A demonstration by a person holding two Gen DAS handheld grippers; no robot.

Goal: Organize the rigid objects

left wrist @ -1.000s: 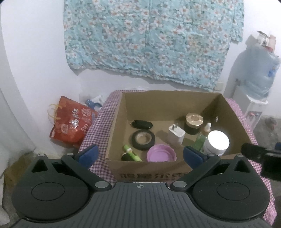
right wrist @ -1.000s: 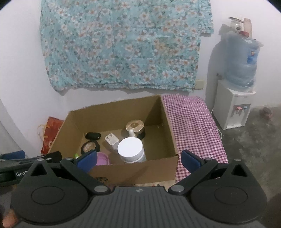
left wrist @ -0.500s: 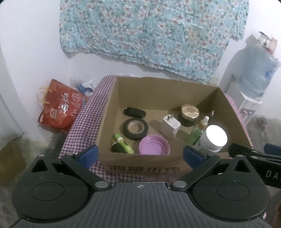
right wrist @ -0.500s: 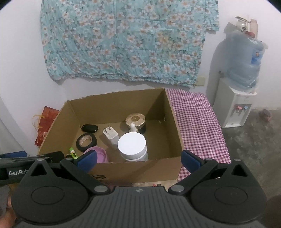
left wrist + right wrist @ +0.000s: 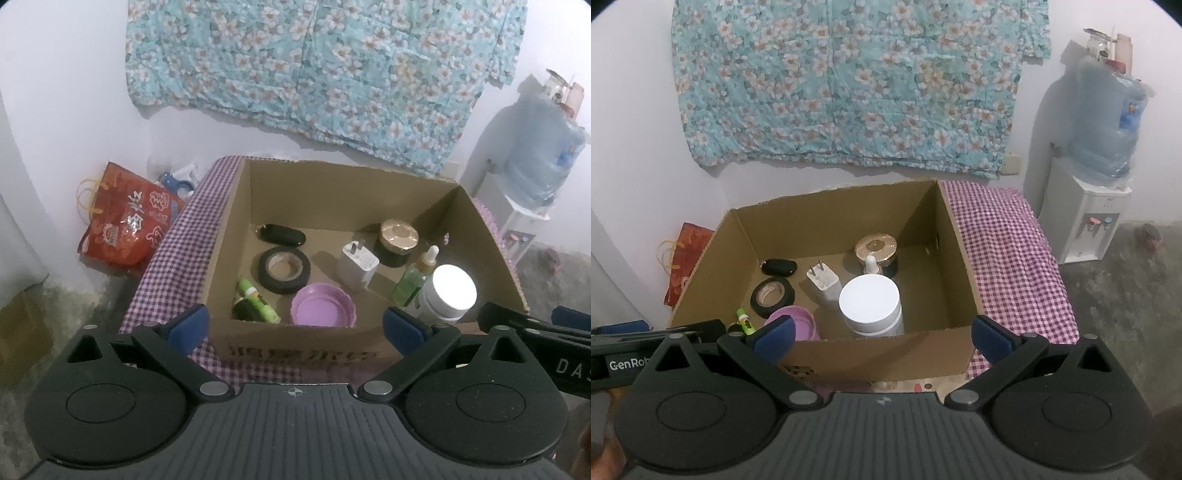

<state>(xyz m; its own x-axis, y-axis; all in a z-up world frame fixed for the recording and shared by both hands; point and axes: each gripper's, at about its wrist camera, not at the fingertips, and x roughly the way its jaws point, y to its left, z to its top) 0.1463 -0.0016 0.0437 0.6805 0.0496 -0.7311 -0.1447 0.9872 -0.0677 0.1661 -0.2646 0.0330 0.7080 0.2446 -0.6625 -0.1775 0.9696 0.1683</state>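
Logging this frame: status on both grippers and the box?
Left gripper open, empty. Right gripper open, empty. Cardboard box holds all items. Nothing blocking.

A: Background, wall side. Floral cloth (image 5: 317, 70), teal with pale blossoms, hangs flat on the white wall.

B: Below it, a purple-and-white checked tablecloth (image 5: 1008, 251) covers the table. Far side, on the floor?

A: Red printed bag (image 5: 127, 225), yellow handles, leans against the wall. Just beside it, something blue and white, too blurred to identify.

B: Opposite corner: white water dispenser (image 5: 1084, 218), blue bottle (image 5: 1108, 122) seated on top, small items on the bottle. Floor is grey concrete.
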